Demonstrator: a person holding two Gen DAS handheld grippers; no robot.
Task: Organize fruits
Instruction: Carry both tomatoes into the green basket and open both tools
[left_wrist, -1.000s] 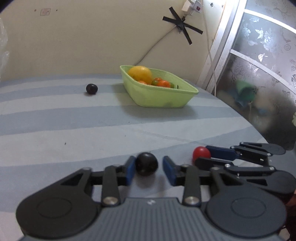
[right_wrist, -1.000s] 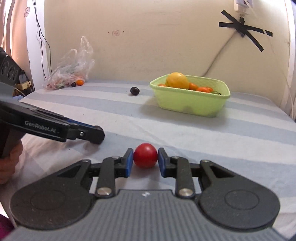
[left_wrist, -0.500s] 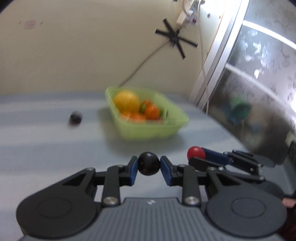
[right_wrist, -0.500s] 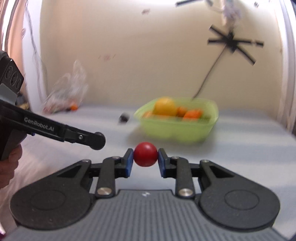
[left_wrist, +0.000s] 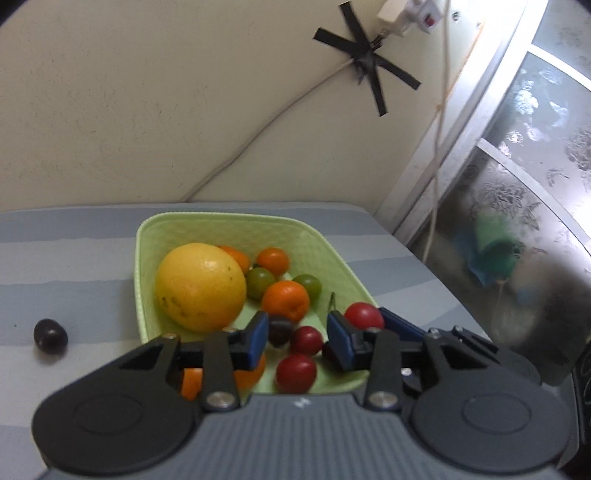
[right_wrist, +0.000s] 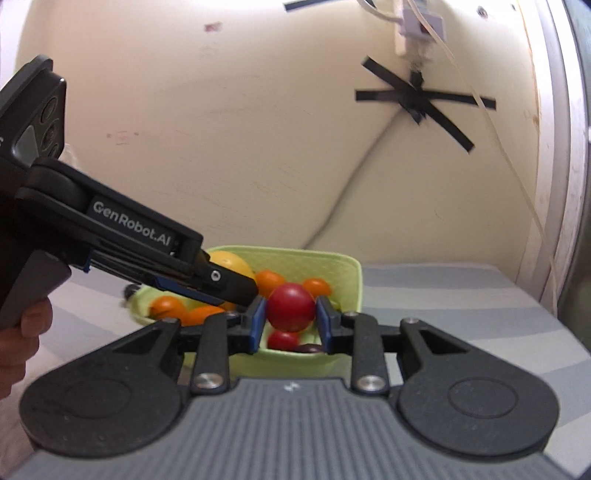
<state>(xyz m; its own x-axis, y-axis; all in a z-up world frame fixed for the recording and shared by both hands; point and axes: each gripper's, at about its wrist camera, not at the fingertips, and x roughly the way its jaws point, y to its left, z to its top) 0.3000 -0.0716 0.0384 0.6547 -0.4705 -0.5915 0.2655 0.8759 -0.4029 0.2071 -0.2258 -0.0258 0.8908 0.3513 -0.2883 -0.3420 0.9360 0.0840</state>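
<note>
The green basket (left_wrist: 325, 251) holds a big yellow citrus (left_wrist: 200, 286), small oranges, green fruits and red fruits. My left gripper (left_wrist: 298, 341) hangs over its near end and its jaws are opening. A dark plum (left_wrist: 279, 330) sits between them against the left pad, clear of the right pad. The right wrist view shows a dark fruit (right_wrist: 310, 348) low in the basket (right_wrist: 347, 273). My right gripper (right_wrist: 291, 314) is shut on a red fruit (right_wrist: 291, 312) just above the basket's near rim, with the left gripper (right_wrist: 240, 288) close on its left. That red fruit (left_wrist: 364, 315) also shows beside the left gripper.
A second dark plum (left_wrist: 50, 334) lies on the striped tablecloth left of the basket. The wall with a taped cable (left_wrist: 365, 59) stands close behind the basket. A window frame (left_wrist: 436, 173) and the table's edge lie to the right. A hand (right_wrist: 22, 332) holds the left gripper.
Both grippers moved forward from the near table to the basket. The left closed on the dark plum, carried it over and now stands apart from it. The right kept its red fruit.
</note>
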